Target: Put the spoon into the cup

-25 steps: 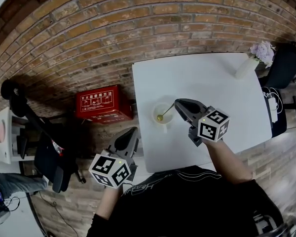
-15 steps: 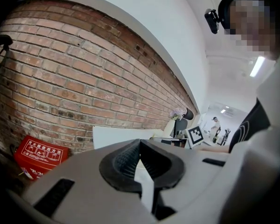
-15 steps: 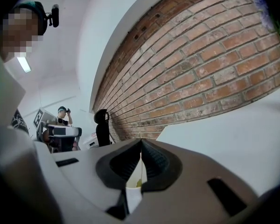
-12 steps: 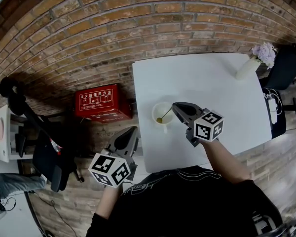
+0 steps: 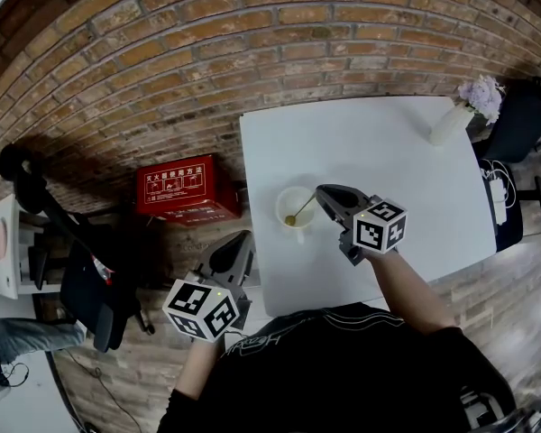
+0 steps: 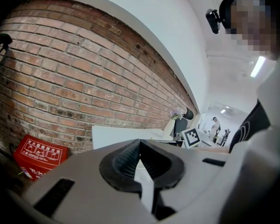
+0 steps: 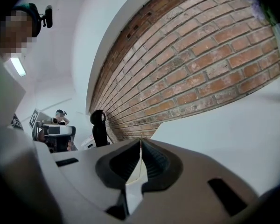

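Note:
A white cup stands near the left front of the white table. My right gripper is just right of the cup and shut on the handle of a thin gold spoon. The spoon slants down to the left, and from above its bowl lies inside the cup's rim. In the right gripper view the right gripper has its pads pressed together, with only a thin sliver of handle showing. My left gripper hangs off the table's left front corner. It is shut and holds nothing, as the left gripper also shows in its own view.
A white vase with pale flowers stands at the table's far right corner, with a black chair behind it. On the floor left of the table lies a red box. A brick wall runs behind.
My right gripper has sunk a little with the spoon, bringing its bowl down into the cup's mouth. The left gripper has stayed where it was.

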The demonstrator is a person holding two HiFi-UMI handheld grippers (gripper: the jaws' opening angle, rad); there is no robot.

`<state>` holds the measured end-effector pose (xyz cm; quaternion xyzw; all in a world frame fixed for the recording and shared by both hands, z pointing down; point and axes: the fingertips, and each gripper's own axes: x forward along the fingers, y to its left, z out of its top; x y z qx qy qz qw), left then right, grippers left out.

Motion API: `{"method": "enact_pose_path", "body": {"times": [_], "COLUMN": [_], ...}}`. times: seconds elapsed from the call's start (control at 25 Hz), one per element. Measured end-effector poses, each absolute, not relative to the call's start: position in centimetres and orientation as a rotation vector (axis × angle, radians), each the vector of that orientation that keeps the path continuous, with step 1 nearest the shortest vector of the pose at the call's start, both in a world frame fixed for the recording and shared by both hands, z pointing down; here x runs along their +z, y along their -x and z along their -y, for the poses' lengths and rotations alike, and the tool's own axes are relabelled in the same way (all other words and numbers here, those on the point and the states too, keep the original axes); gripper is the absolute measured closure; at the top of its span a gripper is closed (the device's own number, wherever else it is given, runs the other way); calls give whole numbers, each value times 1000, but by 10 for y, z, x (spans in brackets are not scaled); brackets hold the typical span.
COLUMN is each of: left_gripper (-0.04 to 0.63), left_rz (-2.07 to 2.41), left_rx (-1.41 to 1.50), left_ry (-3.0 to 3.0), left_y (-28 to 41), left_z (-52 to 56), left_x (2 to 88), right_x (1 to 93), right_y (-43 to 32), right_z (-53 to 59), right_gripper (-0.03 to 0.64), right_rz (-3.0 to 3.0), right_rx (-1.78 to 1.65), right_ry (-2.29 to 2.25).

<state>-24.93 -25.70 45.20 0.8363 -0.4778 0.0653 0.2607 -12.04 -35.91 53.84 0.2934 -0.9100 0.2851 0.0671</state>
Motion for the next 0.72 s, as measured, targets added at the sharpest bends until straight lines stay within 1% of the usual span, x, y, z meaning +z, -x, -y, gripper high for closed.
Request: {"method": "enact_pose_path", "body": {"times": [0.24,0.44,0.48,0.56,0.72], "left_gripper": [592,592,592,592,592], "left_rz": [1292,1291,1290,1287,1281], "left_rx": [188,195,195,197,197], "left_ry": [-2258,-2257,-2258,-2262,-2275], "left_y": [247,246,246,245,240], "left_z": [256,255,255,255,254], "left_x": [454,454,454,454,450], "right_x": [549,554,555,553,536], "right_y": [111,107,105,100,85], "right_z": [366,369,369,370,367], "right_gripper": [615,612,598,536,518], "right_rz": [2723,2699,2695,2692,2712], "right_rx": [991,990,986,981,898], "right_ry": [-918,-961,-972,-997,-1036]}}
